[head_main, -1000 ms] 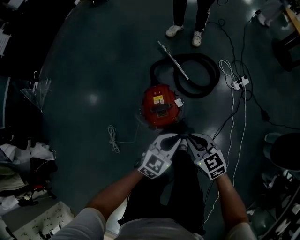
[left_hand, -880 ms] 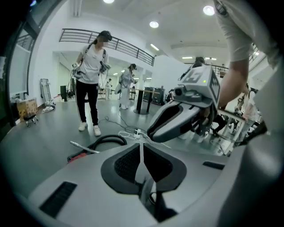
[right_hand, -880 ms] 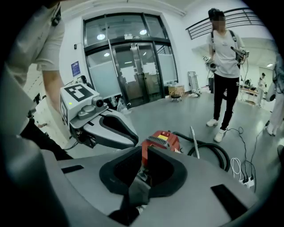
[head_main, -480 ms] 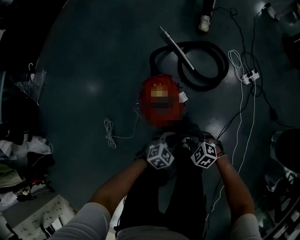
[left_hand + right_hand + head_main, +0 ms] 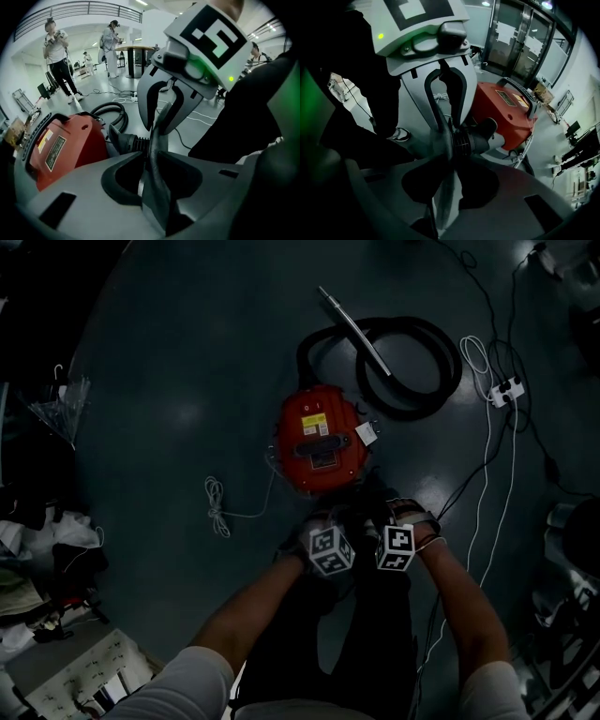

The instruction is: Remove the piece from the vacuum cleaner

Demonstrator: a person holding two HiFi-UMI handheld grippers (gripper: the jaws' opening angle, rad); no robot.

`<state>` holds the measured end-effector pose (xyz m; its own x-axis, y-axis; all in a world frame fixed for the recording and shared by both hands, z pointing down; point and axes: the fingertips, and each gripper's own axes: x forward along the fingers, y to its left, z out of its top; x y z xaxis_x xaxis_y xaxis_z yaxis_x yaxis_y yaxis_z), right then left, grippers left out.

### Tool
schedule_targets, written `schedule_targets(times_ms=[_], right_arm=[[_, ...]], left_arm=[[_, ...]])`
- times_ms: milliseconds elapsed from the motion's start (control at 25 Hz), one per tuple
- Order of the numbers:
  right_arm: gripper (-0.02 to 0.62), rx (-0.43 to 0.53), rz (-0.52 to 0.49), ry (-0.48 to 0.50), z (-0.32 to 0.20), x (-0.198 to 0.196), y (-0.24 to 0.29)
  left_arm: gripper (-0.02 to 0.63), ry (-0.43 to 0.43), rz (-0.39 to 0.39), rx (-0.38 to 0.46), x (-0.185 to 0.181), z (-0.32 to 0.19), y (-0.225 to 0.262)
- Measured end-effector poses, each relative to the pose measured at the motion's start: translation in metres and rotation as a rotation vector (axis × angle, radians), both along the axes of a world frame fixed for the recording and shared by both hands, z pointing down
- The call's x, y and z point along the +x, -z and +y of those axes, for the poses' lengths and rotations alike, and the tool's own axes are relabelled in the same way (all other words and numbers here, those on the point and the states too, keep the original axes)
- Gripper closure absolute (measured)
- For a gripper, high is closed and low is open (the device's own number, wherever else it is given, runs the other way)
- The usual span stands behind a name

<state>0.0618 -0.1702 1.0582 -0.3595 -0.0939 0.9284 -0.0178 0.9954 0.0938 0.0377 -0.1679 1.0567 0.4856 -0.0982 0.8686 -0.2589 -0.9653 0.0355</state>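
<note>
Head view: red vacuum cleaner (image 5: 322, 442) on the floor, its hose connector (image 5: 125, 140) apparently not yet removed. Left tool (image 5: 152, 133) and right tool (image 5: 451, 133) are opening, empty, just beside it.

Glossy grey floor (image 5: 187, 352) strewn with cables (image 5: 487, 456) — a railed balcony (image 5: 79, 9) overhead, glass doors (image 5: 520, 51) along one wall.

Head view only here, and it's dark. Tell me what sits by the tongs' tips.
Observer: A black ribbed hose cuff, against the red vacuum cleaner, just beside both tips.
Operator: Report the left gripper's tongs.
Observer: The left gripper is opening; nothing gripped between its tongs.
Operator: Now the right.
Observer: The right gripper is opening too, also empty.
</note>
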Motion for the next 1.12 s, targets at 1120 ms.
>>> schedule_targets(times_ms=[1120], right_arm=[[0.558, -0.052, -0.057, -0.096, 0.068, -0.022, 0.244]], left_arm=[[0.575, -0.256, 0.076, -0.061, -0.020, 0.065, 0.241]])
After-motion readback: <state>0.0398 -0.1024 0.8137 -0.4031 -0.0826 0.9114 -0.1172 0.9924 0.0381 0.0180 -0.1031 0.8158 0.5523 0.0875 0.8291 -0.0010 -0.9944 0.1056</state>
